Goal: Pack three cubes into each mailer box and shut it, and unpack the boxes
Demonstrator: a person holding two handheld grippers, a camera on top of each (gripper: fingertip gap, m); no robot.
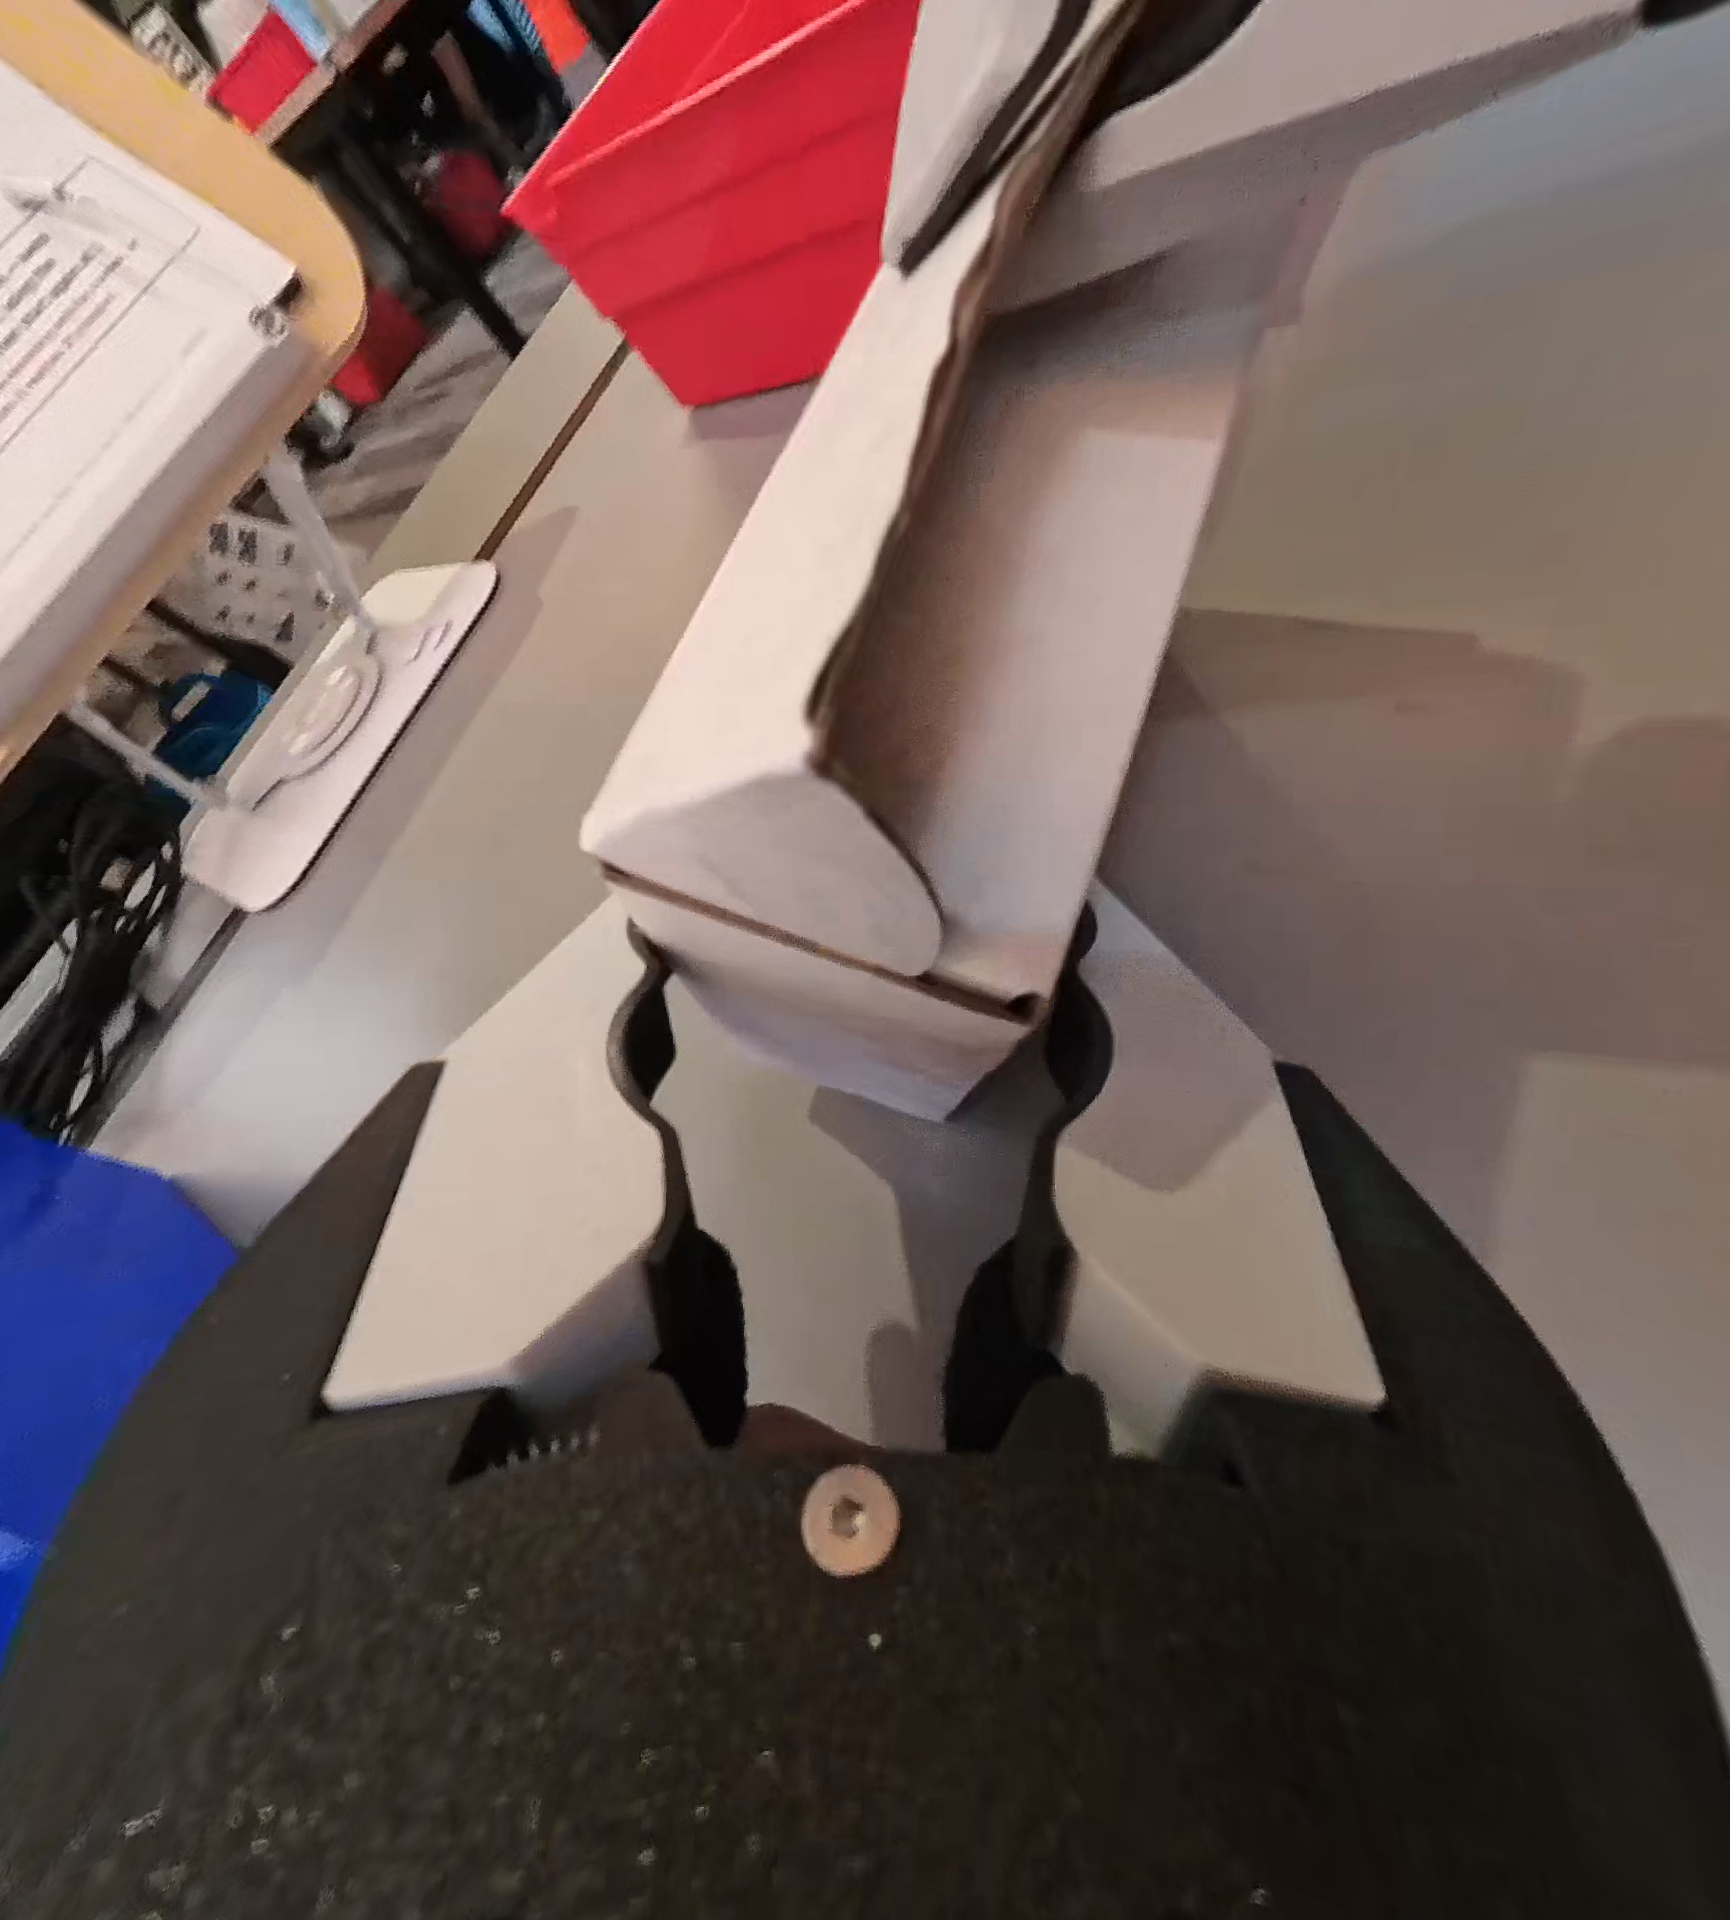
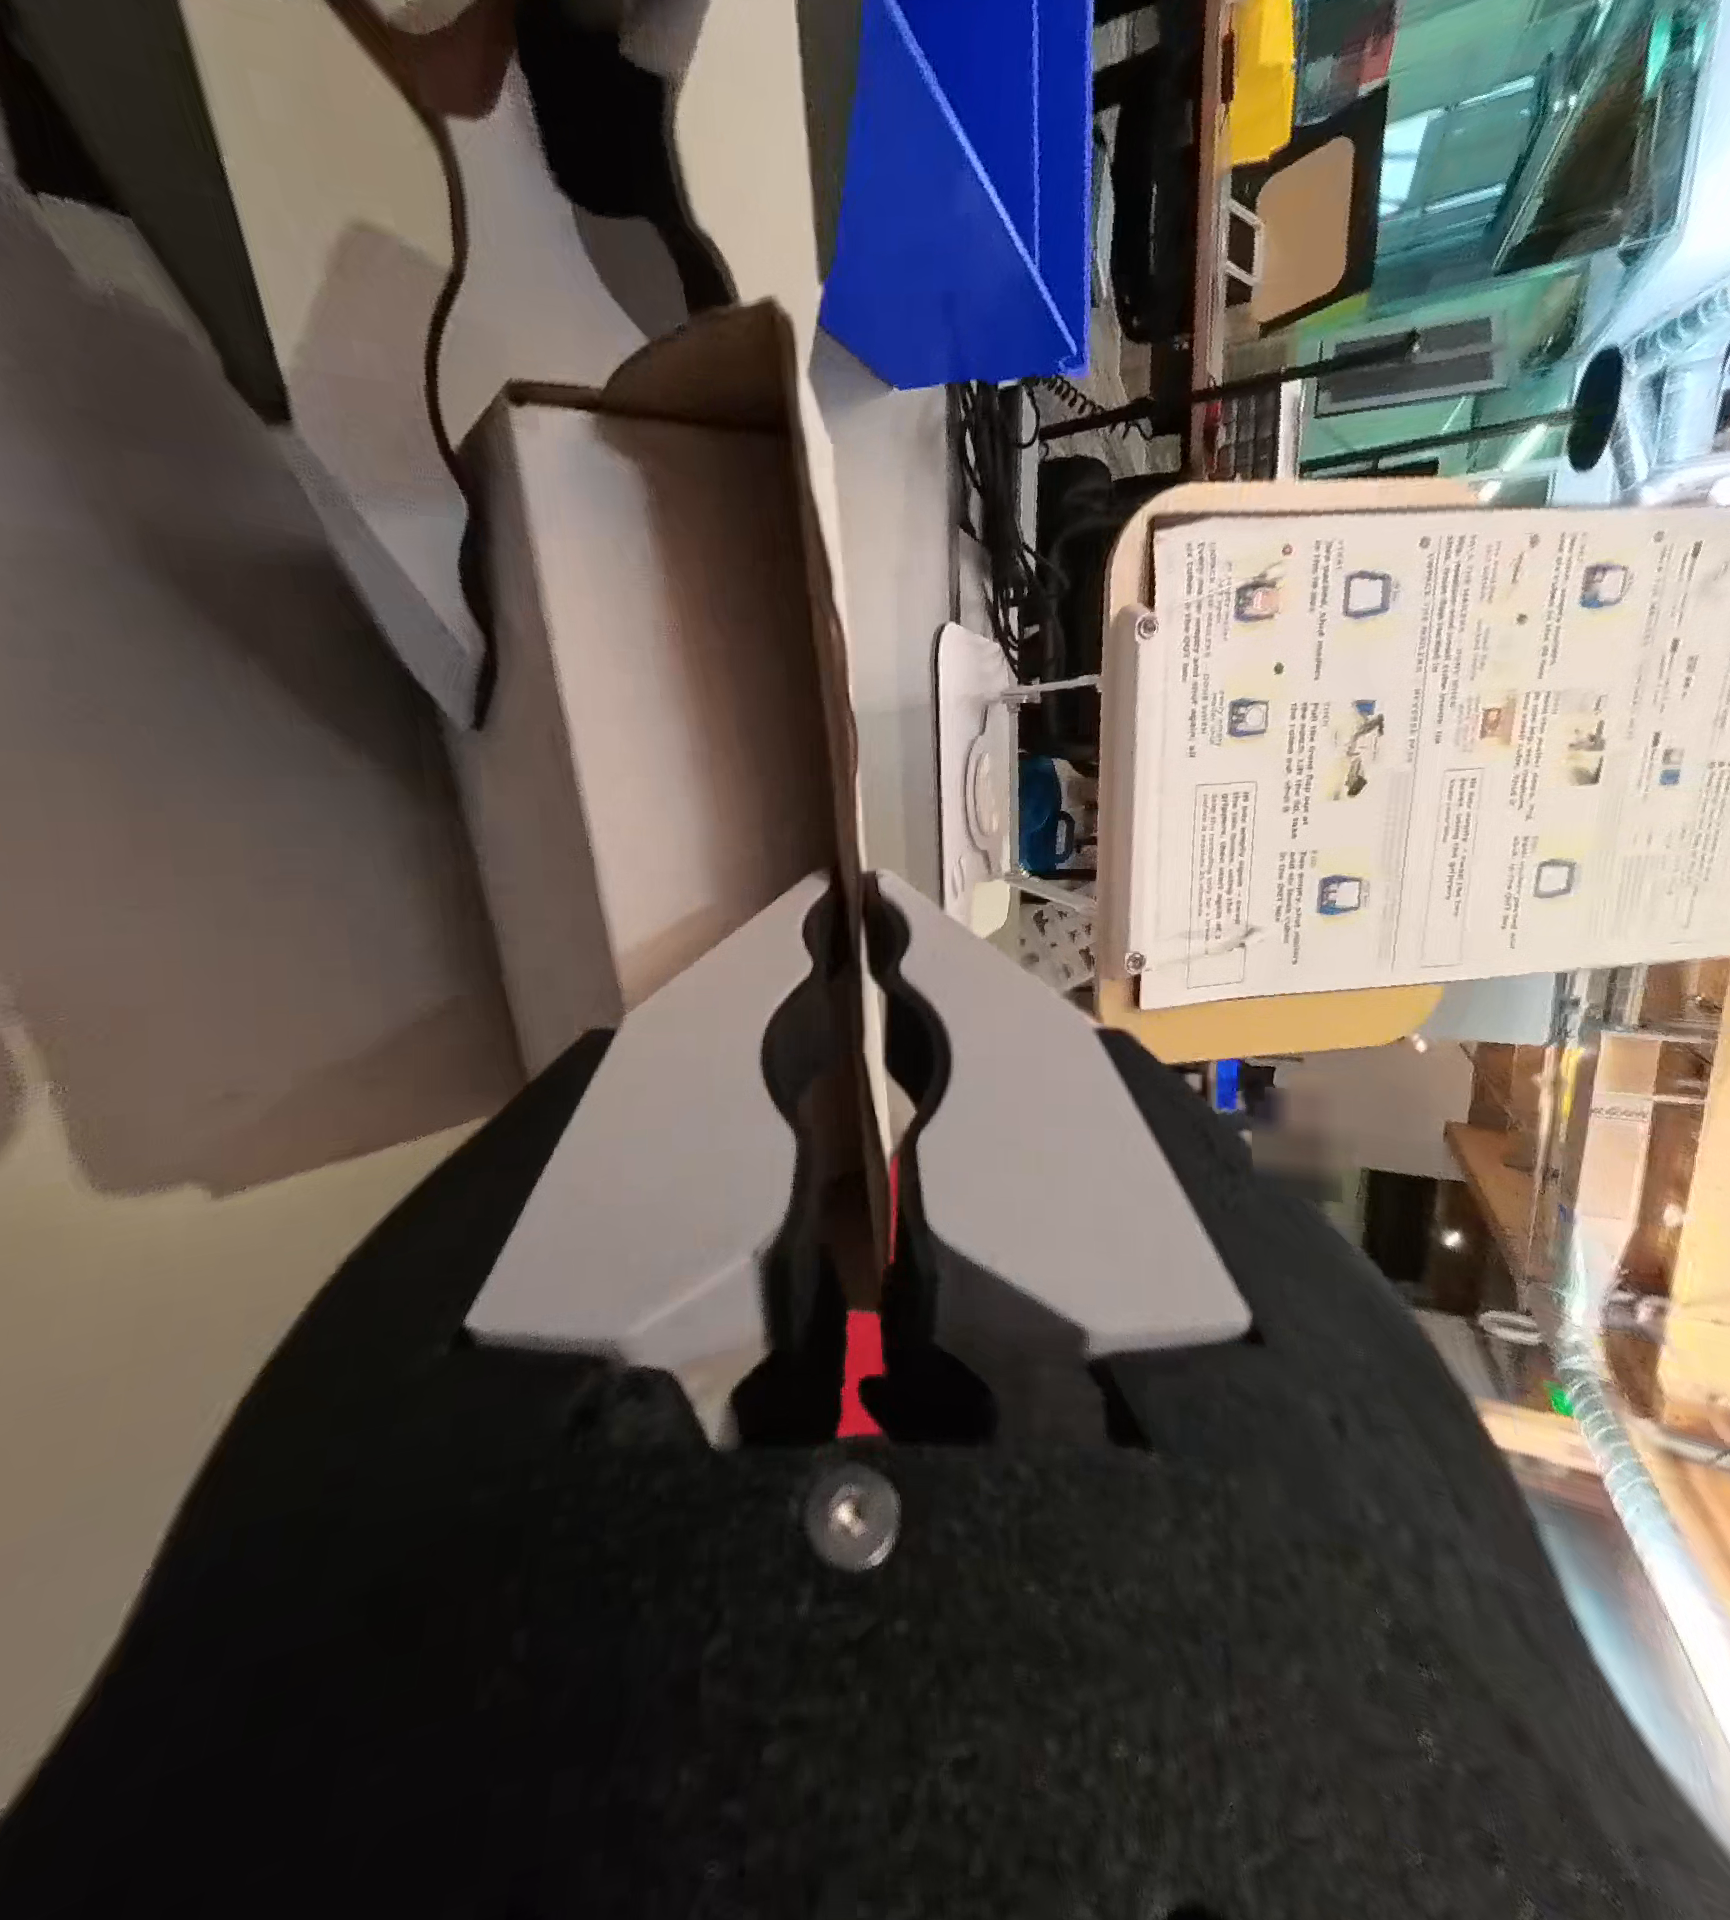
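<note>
A white mailer box [image 1: 767, 644] is held over the light table [image 1: 1463, 831], with no cubes in sight. My left gripper [image 1: 861, 987] is shut on the box's near end, one finger on each side. My right gripper [image 2: 856, 914] is shut on the thin edge of the box's raised lid [image 2: 830, 623]. The right wrist view looks into the box [image 2: 653, 675], and the brown inside that shows is empty. The right gripper also shows at the top of the left wrist view [image 1: 1037, 114], on the lid. One left finger [image 2: 393, 582] shows beside the box.
A red bin [image 1: 736, 208] stands behind the box. A blue bin [image 1: 9, 1351] is at the near left and also shows in the right wrist view [image 2: 965, 187]. A printed sheet on a stand [image 1: 61, 364] is at the table's left edge. The tips of one gripper are about 9 cm away from the tips of the other.
</note>
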